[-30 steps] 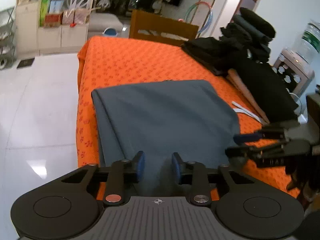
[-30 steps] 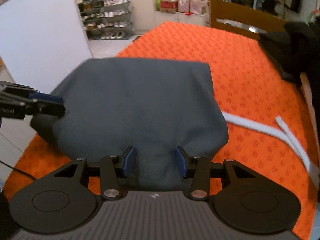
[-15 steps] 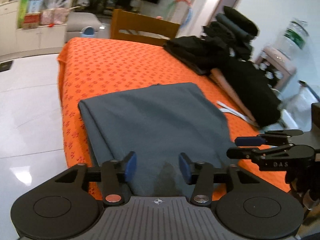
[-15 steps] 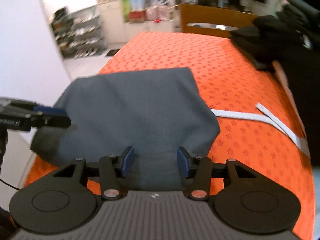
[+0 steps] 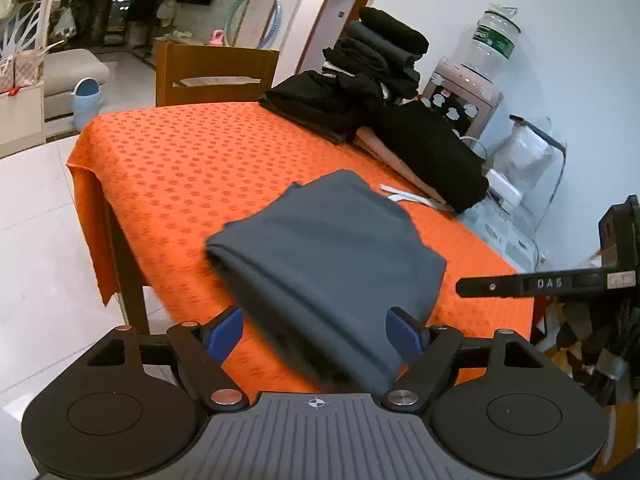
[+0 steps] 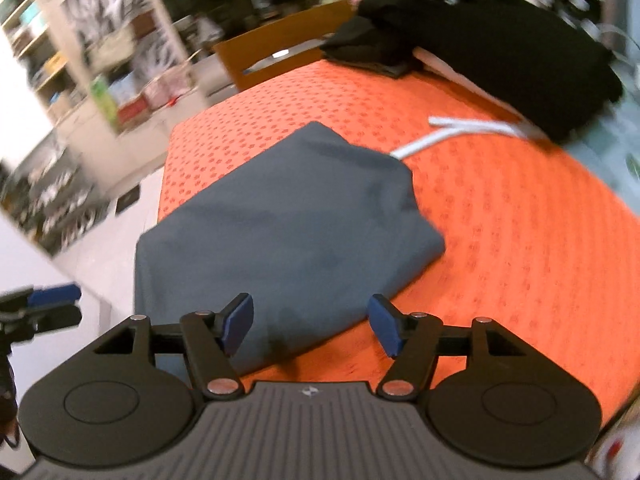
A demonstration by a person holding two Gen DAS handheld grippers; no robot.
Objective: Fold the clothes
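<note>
A folded grey garment (image 5: 328, 256) (image 6: 280, 216) lies on the orange tablecloth (image 5: 180, 168) (image 6: 500, 208), its near end at the table's front edge. My left gripper (image 5: 314, 332) is open, its blue pads spread on either side of the garment's near end, touching nothing. My right gripper (image 6: 310, 324) is open too, above the garment's near corner and the cloth. The right gripper's finger (image 5: 540, 283) shows at the right of the left wrist view. The left gripper's fingers (image 6: 48, 304) show at the left of the right wrist view.
A heap of black clothes (image 5: 384, 92) (image 6: 480, 36) fills the table's far right. White straps (image 5: 404, 196) (image 6: 460, 128) lie beside the garment. A wooden chair (image 5: 212, 72) stands behind the table. A water dispenser (image 5: 472, 84) stands by the wall.
Both grippers have opened wide and pulled back from the grey garment, which was let go and now lies on the table. Both views have swung to the right.
</note>
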